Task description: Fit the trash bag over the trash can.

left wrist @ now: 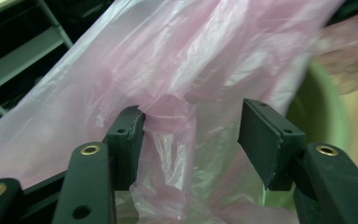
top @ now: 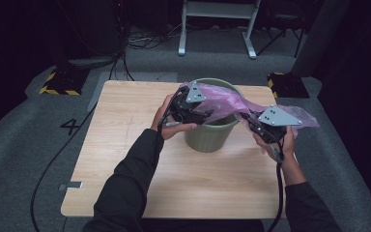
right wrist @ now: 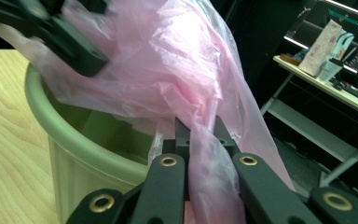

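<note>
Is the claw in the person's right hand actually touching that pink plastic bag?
Touching. In the right gripper view the right claw has its jaws closed tight on a bunched fold of the pink bag, with plastic pinched between them, above the green bin.

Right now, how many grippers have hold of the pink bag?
1. The right gripper is clamped on the pink bag beside the green bin; the left gripper stands open, film between its jaws.

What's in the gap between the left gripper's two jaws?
In the left gripper view, a fold of the pink bag lies between the left gripper's parted jaws, brushing one pad, clear of the other.
</note>
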Demonstrator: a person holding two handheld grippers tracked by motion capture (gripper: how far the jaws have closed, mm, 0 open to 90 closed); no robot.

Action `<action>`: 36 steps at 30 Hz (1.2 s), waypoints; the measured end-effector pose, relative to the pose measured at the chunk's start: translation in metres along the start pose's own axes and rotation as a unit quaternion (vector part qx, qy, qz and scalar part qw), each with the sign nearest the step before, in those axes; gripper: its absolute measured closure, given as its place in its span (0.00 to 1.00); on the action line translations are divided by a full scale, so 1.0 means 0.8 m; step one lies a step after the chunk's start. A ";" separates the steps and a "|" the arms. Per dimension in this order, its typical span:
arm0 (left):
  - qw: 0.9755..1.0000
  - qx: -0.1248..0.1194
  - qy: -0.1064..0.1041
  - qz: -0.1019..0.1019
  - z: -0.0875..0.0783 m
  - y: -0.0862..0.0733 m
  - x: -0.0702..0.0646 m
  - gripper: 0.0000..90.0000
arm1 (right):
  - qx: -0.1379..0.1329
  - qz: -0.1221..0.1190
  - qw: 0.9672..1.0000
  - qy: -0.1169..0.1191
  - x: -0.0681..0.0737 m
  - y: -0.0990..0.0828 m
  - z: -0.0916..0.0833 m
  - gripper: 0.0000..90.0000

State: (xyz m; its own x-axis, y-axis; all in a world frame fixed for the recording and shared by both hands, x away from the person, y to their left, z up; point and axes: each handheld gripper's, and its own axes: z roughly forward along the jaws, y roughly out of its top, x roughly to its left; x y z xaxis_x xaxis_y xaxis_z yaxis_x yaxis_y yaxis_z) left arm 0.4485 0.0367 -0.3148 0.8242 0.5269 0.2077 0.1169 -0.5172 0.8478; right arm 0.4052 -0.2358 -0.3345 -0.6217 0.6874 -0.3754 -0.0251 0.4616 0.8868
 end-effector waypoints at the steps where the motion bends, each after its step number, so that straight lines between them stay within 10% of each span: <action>1: 1.000 -0.003 0.000 0.002 -0.002 0.000 -0.001 0.43 | 0.004 0.001 1.000 -0.003 0.000 0.000 0.000 0.97; 7: 1.000 -0.010 0.021 -0.013 -0.014 -0.005 0.010 0.43 | 0.015 0.002 1.000 -0.019 -0.008 -0.004 -0.010 0.97; 20: 1.000 0.015 0.013 -0.010 0.013 -0.006 0.021 0.89 | 0.026 -0.011 0.999 -0.047 -0.022 -0.006 -0.025 0.97; 30: 0.999 0.048 0.008 -0.008 0.024 -0.004 0.020 0.93 | 0.036 -0.037 0.997 -0.050 -0.022 -0.001 -0.022 0.98; 36: 0.999 0.016 0.015 -0.024 -0.004 -0.005 0.023 0.66 | 0.053 -0.060 0.996 -0.042 -0.016 0.001 -0.023 0.99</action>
State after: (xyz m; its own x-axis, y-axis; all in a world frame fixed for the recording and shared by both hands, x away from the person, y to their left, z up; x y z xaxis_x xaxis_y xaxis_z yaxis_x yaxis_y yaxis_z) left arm 0.4613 0.0509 -0.3130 0.8002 0.5713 0.1826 0.1742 -0.5128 0.8407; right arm 0.3989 -0.2542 -0.3237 -0.5518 0.6663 -0.5015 -0.0089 0.5966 0.8025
